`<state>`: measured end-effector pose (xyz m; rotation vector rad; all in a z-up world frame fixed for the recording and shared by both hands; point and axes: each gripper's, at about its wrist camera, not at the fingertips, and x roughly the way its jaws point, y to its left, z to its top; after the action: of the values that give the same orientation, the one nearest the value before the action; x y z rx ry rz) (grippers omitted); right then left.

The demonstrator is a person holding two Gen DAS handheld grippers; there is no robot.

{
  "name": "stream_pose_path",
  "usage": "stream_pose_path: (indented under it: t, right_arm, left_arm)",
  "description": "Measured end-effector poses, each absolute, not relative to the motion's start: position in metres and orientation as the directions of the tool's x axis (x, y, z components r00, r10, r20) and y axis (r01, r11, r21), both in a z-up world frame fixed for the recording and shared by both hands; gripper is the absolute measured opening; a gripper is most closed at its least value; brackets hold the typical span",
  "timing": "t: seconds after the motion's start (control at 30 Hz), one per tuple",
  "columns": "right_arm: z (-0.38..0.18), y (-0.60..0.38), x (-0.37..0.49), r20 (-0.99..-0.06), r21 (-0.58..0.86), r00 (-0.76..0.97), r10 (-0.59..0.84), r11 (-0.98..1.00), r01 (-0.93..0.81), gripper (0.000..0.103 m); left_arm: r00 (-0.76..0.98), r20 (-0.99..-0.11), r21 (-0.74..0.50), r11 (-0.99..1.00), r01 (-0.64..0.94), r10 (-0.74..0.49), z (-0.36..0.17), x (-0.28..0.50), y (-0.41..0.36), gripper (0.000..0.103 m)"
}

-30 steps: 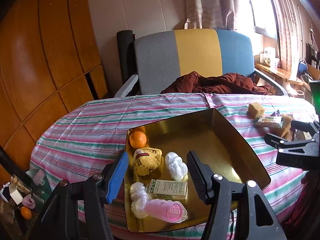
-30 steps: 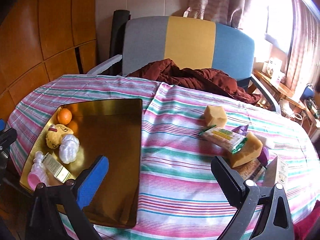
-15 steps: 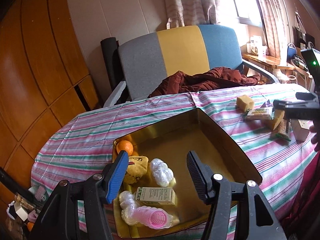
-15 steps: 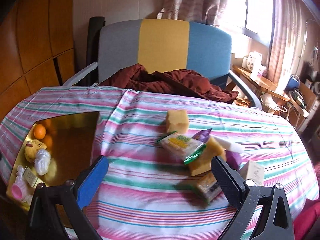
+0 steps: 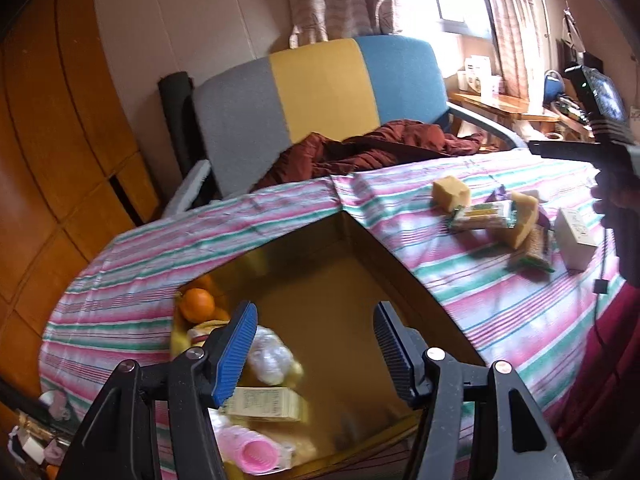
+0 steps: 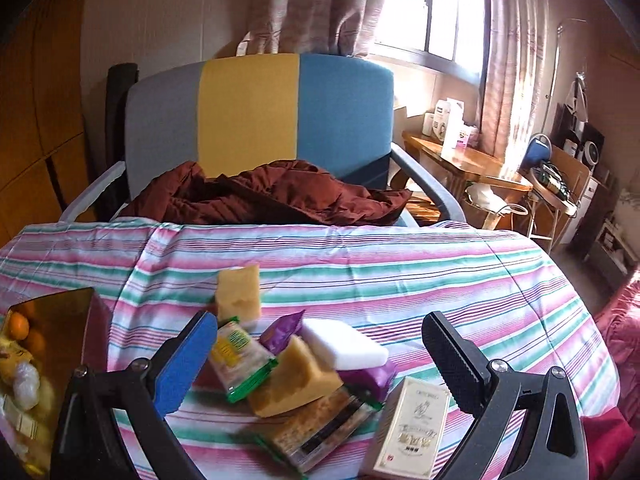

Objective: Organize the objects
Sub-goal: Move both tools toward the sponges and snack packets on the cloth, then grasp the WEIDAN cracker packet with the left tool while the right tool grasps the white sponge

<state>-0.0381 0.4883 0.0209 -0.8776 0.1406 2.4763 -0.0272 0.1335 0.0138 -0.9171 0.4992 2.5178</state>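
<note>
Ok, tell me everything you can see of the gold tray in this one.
The gold tray is a shallow rectangular tray with a mirror-like golden surface and low raised walls, lying flat on the striped tablecloth. An orange, a clear wrapped item, a small box and a pink ribbed piece cluster along one end; the rest is bare.

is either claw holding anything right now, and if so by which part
Nothing is held. The left claw is open over the gold tray, and the right claw is open above the pile of packets.
</note>
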Motion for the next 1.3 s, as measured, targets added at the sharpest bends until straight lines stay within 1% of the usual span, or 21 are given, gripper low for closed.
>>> stream_pose_path:
  t: [0.13, 0.27, 0.33, 0.4, 0.43, 0.47, 0.57, 0.63, 0.67, 0.7, 0.73, 0.77, 0.8, 0.87, 0.9, 1.03, 1.13, 1.2, 1.3]
  right_arm:
    - [0.008, 0.524, -0.034, -0.619, -0.009, -0.646, 0.447, -0.826, -0.563, 0.103]
    - [-0.009, 0.553, -0.025, -0.671, 0.104, -0.617, 0.410, -0.773, -0.626, 0.103]
    - [-0.008, 0.560, -0.021, -0.666, 0.158, -0.637, 0.388, -0.761, -0.630, 0.103]
    - [-0.009, 0.564, -0.018, -0.669, 0.183, -0.641, 0.377, -0.752, -0.633, 0.103]
    - [-0.010, 0.565, -0.018, -0.675, 0.197, -0.642, 0.364, -0.750, -0.631, 0.103]
    - [-0.012, 0.566, -0.018, -0.681, 0.213, -0.645, 0.347, -0.748, -0.628, 0.103]
    - [-0.013, 0.566, -0.018, -0.684, 0.227, -0.648, 0.335, -0.746, -0.626, 0.103]
    - [-0.011, 0.565, -0.017, -0.677, 0.234, -0.656, 0.333, -0.748, -0.621, 0.103]
    - [-0.010, 0.565, -0.016, -0.674, 0.239, -0.661, 0.331, -0.749, -0.618, 0.103]
    - [-0.010, 0.566, -0.016, -0.672, 0.243, -0.663, 0.328, -0.749, -0.616, 0.103]
    - [-0.010, 0.566, -0.016, -0.671, 0.247, -0.666, 0.325, -0.750, -0.614, 0.103]
    - [-0.010, 0.567, -0.015, -0.670, 0.253, -0.669, 0.321, -0.749, -0.612, 0.103]
    - [-0.009, 0.567, -0.015, -0.669, 0.261, -0.673, 0.315, -0.748, -0.610, 0.103]
    - [-0.009, 0.568, -0.013, -0.664, 0.276, -0.681, 0.308, -0.746, -0.606, 0.103]
    - [-0.008, 0.569, -0.013, -0.663, 0.282, -0.684, 0.304, -0.746, -0.604, 0.103]
    - [-0.009, 0.573, -0.010, -0.660, 0.319, -0.697, 0.279, -0.736, -0.597, 0.103]
    - [-0.011, 0.575, -0.010, -0.661, 0.341, -0.703, 0.261, -0.731, -0.591, 0.103]
    - [-0.012, 0.576, -0.011, -0.665, 0.345, -0.702, 0.253, -0.730, -0.590, 0.103]
    - [-0.013, 0.576, -0.011, -0.667, 0.356, -0.706, 0.240, -0.730, -0.584, 0.103]
  left_arm:
    - [-0.643, -0.703, 0.138, -0.827, -0.545, 0.306, 0.013, -0.034, 0.152, 0.061]
    - [-0.560, -0.747, 0.054, -0.808, -0.587, 0.357, 0.011, -0.047, 0.175, 0.061]
    - [-0.525, -0.767, 0.024, -0.801, -0.598, 0.369, 0.008, -0.055, 0.190, 0.061]
    - [-0.458, -0.793, -0.049, -0.790, -0.611, 0.403, 0.005, -0.064, 0.203, 0.061]
    - [-0.401, -0.803, -0.122, -0.781, -0.613, 0.441, 0.003, -0.071, 0.211, 0.061]
    - [-0.370, -0.806, -0.164, -0.776, -0.609, 0.462, 0.002, -0.077, 0.217, 0.061]
    - [-0.318, -0.815, -0.226, -0.771, -0.596, 0.484, -0.003, -0.091, 0.243, 0.061]
    - [-0.263, -0.818, -0.288, -0.760, -0.582, 0.511, -0.009, -0.102, 0.260, 0.062]
    - [-0.238, -0.822, -0.311, -0.758, -0.573, 0.517, -0.013, -0.107, 0.270, 0.063]
    - [-0.221, -0.825, -0.327, -0.758, -0.565, 0.520, -0.017, -0.112, 0.279, 0.067]
    - [-0.199, -0.829, -0.348, -0.761, -0.548, 0.523, -0.022, -0.118, 0.290, 0.072]
    - [-0.174, -0.834, -0.368, -0.763, -0.531, 0.523, -0.027, -0.124, 0.297, 0.075]
    - [-0.131, -0.838, -0.402, -0.761, -0.509, 0.530, -0.034, -0.130, 0.307, 0.078]
    - [-0.067, -0.838, -0.461, -0.767, -0.445, 0.542, -0.048, -0.142, 0.320, 0.080]
    - [-0.039, -0.841, -0.478, -0.775, -0.414, 0.539, -0.056, -0.148, 0.327, 0.083]
    - [0.041, -0.837, -0.536, -0.802, -0.264, 0.545, -0.088, -0.169, 0.347, 0.085]
    - [0.058, -0.847, -0.528, -0.823, -0.210, 0.529, -0.102, -0.178, 0.360, 0.085]
    - [0.083, -0.839, -0.544, -0.823, -0.165, 0.538, -0.111, -0.182, 0.365, 0.085]
    - [0.079, -0.840, -0.543, -0.828, -0.140, 0.538, -0.113, -0.188, 0.372, 0.085]
